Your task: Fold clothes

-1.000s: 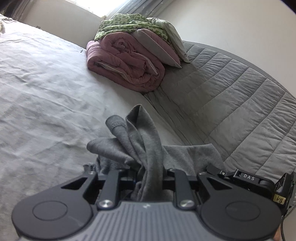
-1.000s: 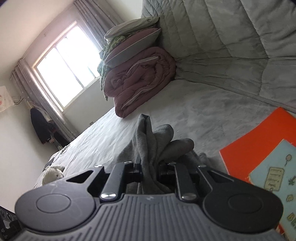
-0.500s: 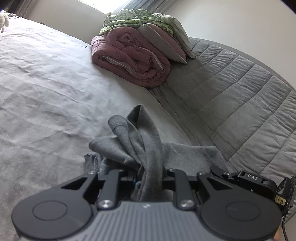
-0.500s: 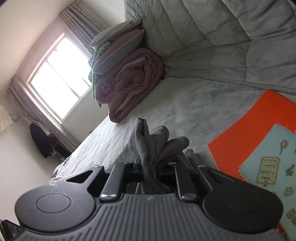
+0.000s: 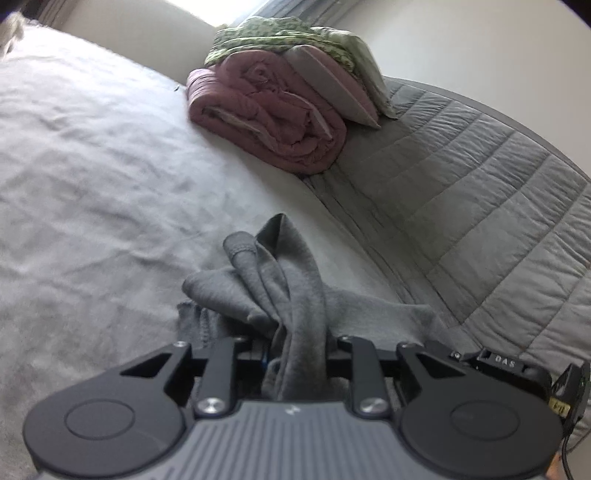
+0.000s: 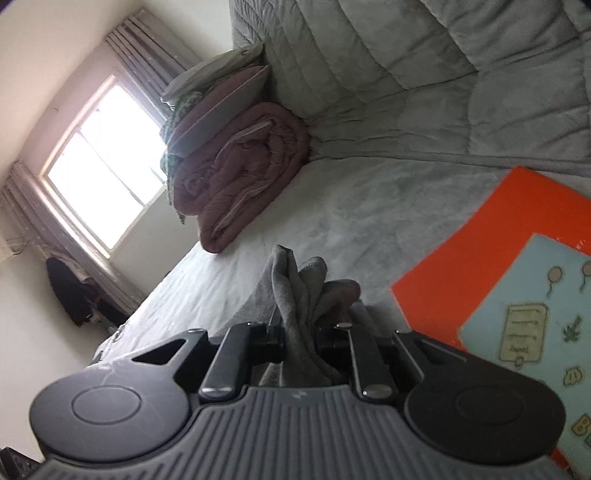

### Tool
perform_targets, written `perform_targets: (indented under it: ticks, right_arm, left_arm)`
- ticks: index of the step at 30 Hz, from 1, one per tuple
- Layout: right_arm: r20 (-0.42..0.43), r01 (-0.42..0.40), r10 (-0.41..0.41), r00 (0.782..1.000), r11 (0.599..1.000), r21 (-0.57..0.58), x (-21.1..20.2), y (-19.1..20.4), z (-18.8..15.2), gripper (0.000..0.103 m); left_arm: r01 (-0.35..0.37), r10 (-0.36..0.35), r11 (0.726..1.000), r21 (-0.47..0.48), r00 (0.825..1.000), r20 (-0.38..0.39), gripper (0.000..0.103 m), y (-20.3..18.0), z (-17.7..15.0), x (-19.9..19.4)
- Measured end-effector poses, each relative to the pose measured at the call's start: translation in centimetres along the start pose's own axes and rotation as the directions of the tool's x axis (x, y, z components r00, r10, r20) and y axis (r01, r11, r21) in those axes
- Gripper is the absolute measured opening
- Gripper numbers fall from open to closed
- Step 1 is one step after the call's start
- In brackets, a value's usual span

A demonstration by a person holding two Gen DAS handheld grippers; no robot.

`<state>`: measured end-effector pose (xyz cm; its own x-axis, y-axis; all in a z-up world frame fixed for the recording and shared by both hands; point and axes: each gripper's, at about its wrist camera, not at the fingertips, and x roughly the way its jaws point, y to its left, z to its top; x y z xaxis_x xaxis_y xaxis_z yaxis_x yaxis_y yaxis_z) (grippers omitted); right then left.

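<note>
A grey knit garment (image 5: 291, 280) is bunched up between the jaws of my left gripper (image 5: 295, 350), which is shut on it and holds it above the bed sheet (image 5: 92, 192). More of the garment trails right toward the other gripper's black body (image 5: 509, 365). In the right wrist view my right gripper (image 6: 299, 339) is shut on another bunched part of the same grey garment (image 6: 295, 288), also held over the bed.
A rolled maroon quilt (image 5: 273, 122) with pillows and a green patterned cloth (image 5: 273, 33) is stacked by the quilted grey headboard (image 5: 480, 192). An orange and light-blue mat (image 6: 517, 288) lies on the bed at right. A window (image 6: 99, 177) lies behind.
Both grippers keep their hold on the garment while the views swing: the quilt stack drifts right in the left view, and the right view tilts further, bringing more of the mat into view.
</note>
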<state>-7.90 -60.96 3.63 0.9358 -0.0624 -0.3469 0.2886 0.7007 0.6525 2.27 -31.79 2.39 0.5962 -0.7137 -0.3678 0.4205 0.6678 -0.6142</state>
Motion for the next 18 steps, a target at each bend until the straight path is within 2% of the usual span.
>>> perform_targets:
  ticks: [3,6,11,15,18]
  right_arm:
    - [-0.007,0.023,-0.023,1.000,1.000,-0.011,0.1,-0.1,-0.2,0.022]
    - [-0.015,0.037,-0.037,0.999,0.999,0.023,0.0,-0.8,-0.1,0.027]
    - [0.028,0.019,-0.021,0.999,0.997,0.077,-0.8,-1.0,0.5,0.029]
    - [0.036,0.096,-0.095,0.995,0.995,-0.004,-1.1,0.5,0.6,0.029]
    - [0.072,0.121,-0.121,0.990,0.993,-0.006,-1.9,0.8,0.9,0.029]
  left_arm:
    - [0.006,-0.006,1.000,-0.003,1.000,0.003,0.040,0.5,-0.1,0.1]
    - [0.018,-0.018,1.000,0.001,1.000,0.007,0.045,0.8,0.1,0.0]
    - [0.035,-0.034,0.999,-0.024,0.999,0.013,0.047,1.9,0.5,-0.6]
    - [0.025,-0.025,0.998,-0.052,1.000,0.003,0.052,2.7,1.2,-0.9]
    - [0.010,-0.009,0.999,-0.050,1.000,0.009,0.053,3.0,1.9,-1.6]
